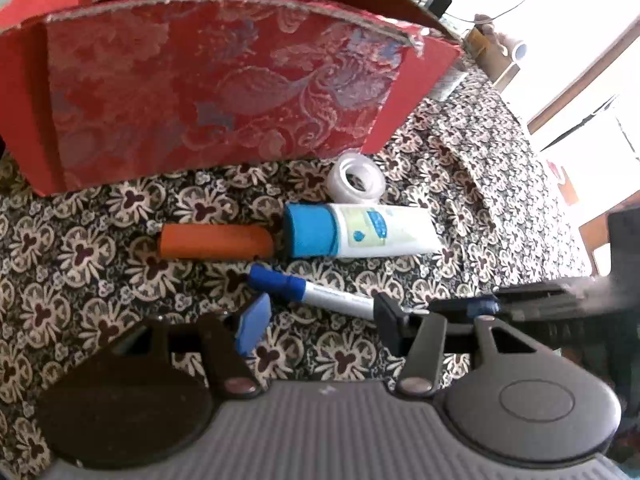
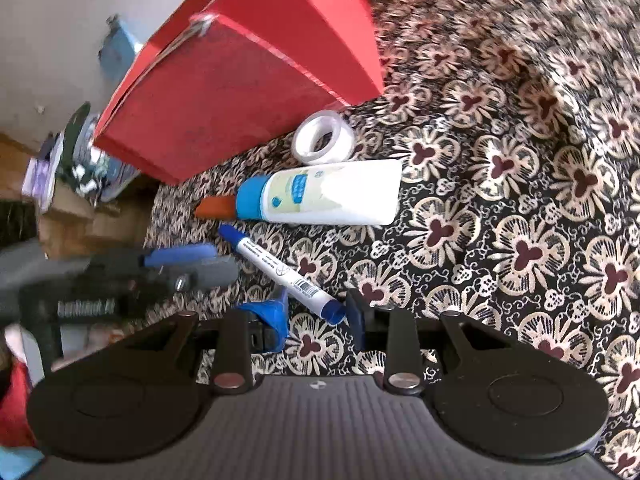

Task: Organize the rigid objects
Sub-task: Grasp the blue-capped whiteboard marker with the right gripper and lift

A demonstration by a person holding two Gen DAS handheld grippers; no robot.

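Note:
A blue-capped white marker (image 1: pixel 316 292) (image 2: pixel 280 270) lies on the patterned cloth. Beyond it lie a white tube with a blue cap (image 1: pixel 360 230) (image 2: pixel 324 194), an orange block (image 1: pixel 216 242) (image 2: pixel 214 208) and a clear tape roll (image 1: pixel 356 178) (image 2: pixel 322 142). A red box (image 1: pixel 216 84) (image 2: pixel 236 84) stands behind them. My left gripper (image 1: pixel 320 324) is open, its fingers either side of the marker's near part. My right gripper (image 2: pixel 316 318) is open around the marker's rear end. The left gripper also shows in the right wrist view (image 2: pixel 176 268), the right gripper in the left wrist view (image 1: pixel 520 304).
The flowered cloth (image 2: pixel 520 200) covers the table. Clutter (image 2: pixel 80 160) sits past the table's left edge beside the red box. A charger and small items (image 1: pixel 480 28) stand at the far end near a bright window.

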